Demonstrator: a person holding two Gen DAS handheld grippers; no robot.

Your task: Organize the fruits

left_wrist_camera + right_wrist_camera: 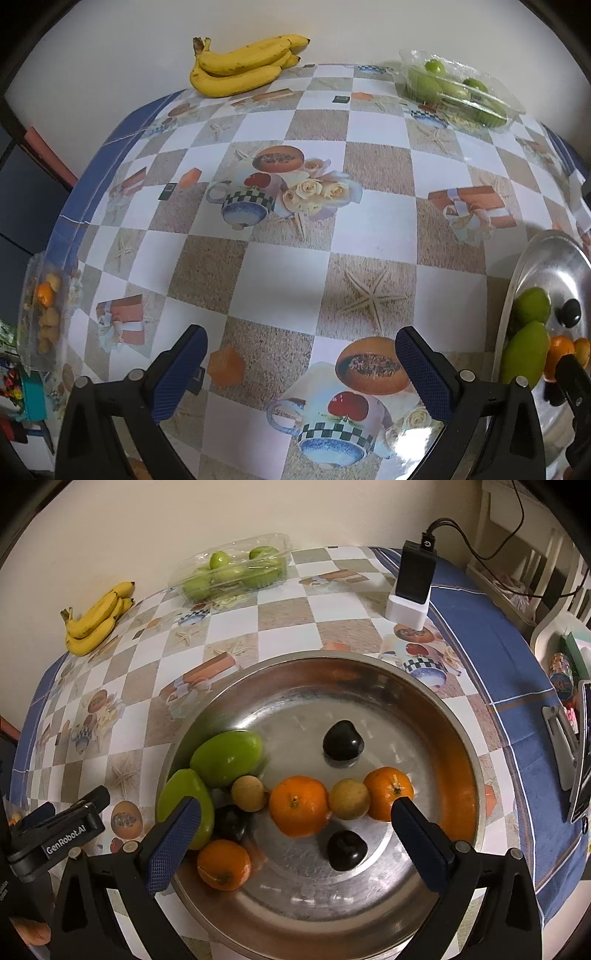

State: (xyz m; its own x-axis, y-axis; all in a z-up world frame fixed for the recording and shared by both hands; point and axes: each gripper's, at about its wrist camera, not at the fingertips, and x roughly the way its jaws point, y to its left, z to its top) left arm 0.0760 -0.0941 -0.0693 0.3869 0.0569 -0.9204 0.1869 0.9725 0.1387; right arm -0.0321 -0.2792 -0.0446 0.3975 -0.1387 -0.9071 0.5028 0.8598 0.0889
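While your right gripper hangs over it with jaws spread wide and nothing in them, the table shows its blue border along the right edge, and the steel bowl fills the near half. Open checked cloth lies between the bowl and the far edge. At that far edge you have one clear tray of green fruit, and toward the far left corner one bunch of bananas; toward the far right corner stands a black charger in a white dock. In the bowl count two green mangoes, three oranges, three dark fruits and two small tan fruits. The middle orange sits between your right fingertips, below them. Your left gripper is also wide open and empty, over bare cloth, with the bowl at its right.
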